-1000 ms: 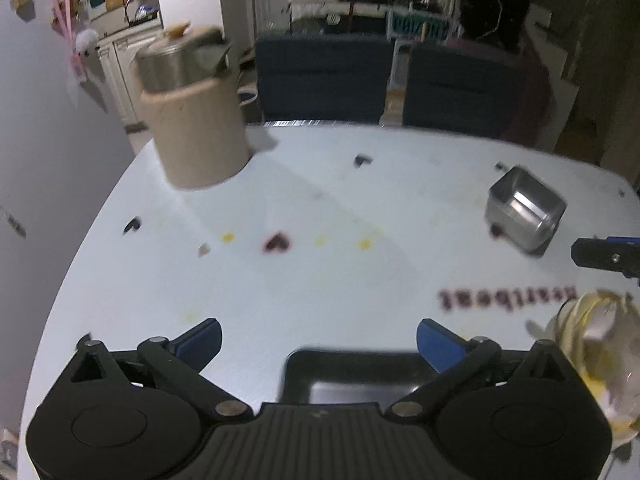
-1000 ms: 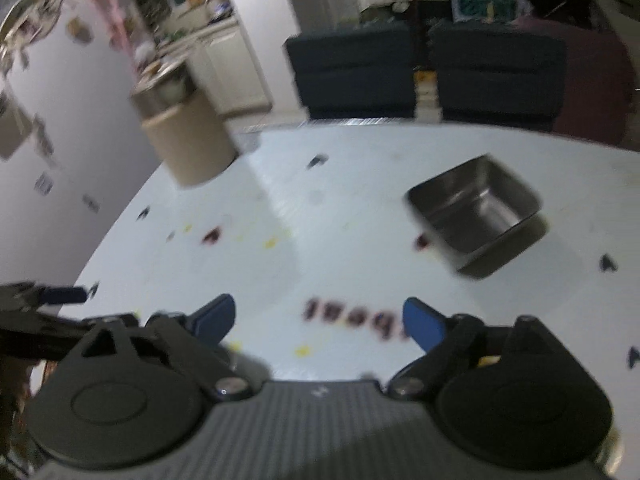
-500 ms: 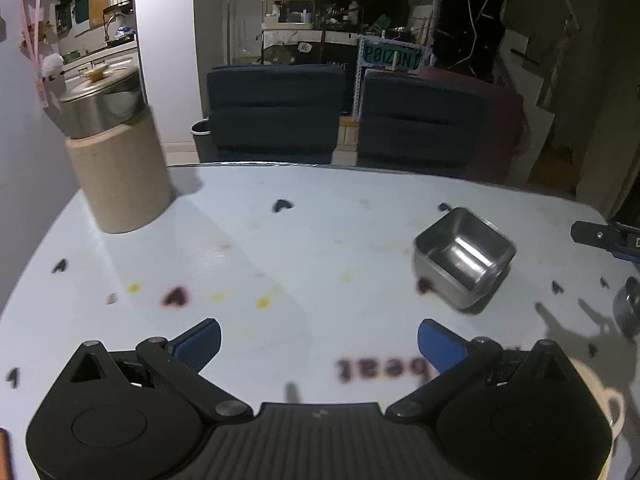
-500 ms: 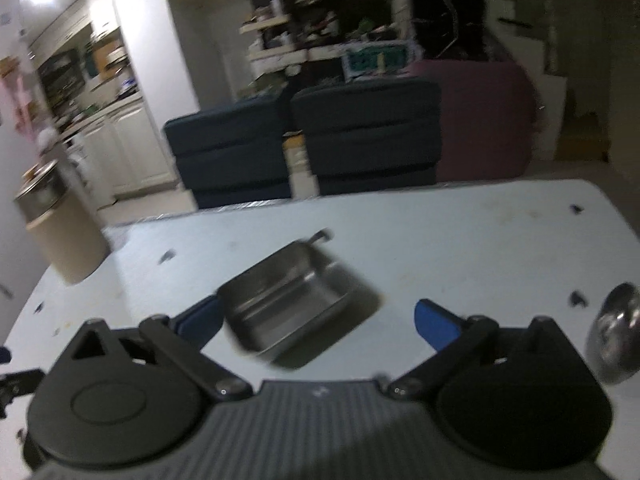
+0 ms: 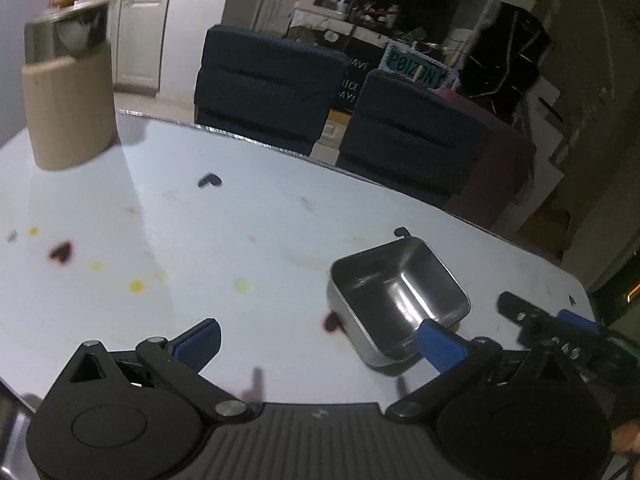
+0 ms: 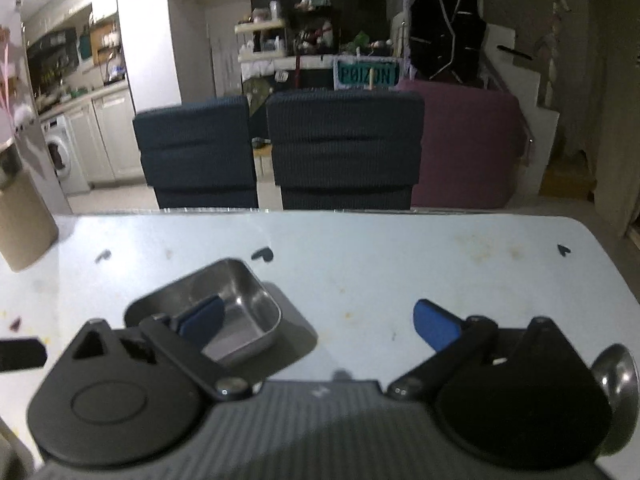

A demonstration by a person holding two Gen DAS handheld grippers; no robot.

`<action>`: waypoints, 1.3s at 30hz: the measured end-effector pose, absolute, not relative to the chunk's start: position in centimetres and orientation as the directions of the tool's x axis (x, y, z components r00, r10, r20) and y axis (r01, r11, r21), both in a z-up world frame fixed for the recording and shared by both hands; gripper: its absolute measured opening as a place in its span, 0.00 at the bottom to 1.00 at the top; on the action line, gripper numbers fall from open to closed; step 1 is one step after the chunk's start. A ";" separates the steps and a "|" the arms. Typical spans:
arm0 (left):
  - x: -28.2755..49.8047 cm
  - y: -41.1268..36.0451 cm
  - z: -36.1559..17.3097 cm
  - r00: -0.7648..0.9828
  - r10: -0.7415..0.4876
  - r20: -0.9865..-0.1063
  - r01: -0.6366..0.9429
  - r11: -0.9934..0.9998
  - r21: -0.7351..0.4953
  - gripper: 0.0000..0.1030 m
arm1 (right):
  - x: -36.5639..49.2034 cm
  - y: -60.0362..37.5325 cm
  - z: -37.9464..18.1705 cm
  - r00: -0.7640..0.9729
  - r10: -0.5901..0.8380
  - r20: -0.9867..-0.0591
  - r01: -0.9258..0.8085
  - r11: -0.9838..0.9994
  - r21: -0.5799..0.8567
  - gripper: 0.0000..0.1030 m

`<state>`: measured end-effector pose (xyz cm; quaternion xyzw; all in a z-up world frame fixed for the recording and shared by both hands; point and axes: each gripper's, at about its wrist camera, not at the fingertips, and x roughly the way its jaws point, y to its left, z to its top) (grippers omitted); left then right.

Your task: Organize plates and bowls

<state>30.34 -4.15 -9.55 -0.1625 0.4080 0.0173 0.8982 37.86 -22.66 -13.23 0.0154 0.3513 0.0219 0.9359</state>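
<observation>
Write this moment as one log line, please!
left tongs: open, empty | right tongs: open, empty | metal dish: upright on table, untouched

Pale blue table (image 5: 280, 208), steel square bowl (image 5: 396, 296), tan canister (image 5: 66, 104), stains

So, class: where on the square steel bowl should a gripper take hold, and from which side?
Probably the thin upright rim of the steel bowl: it sits open side up on the table, so one finger could go inside, one outside. The open right gripper, already alongside, could come from above at the nearest wall.

Shiny steel bowl (image 5: 400, 300); glossy table (image 5: 240, 220)
</observation>
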 end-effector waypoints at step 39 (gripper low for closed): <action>35.6 -3.5 -14.1 0.627 0.072 -0.776 -0.201 0.977 -0.072 0.70 | 40.8 -22.0 -15.6 0.651 0.233 -0.722 -0.101 0.970 0.221 0.53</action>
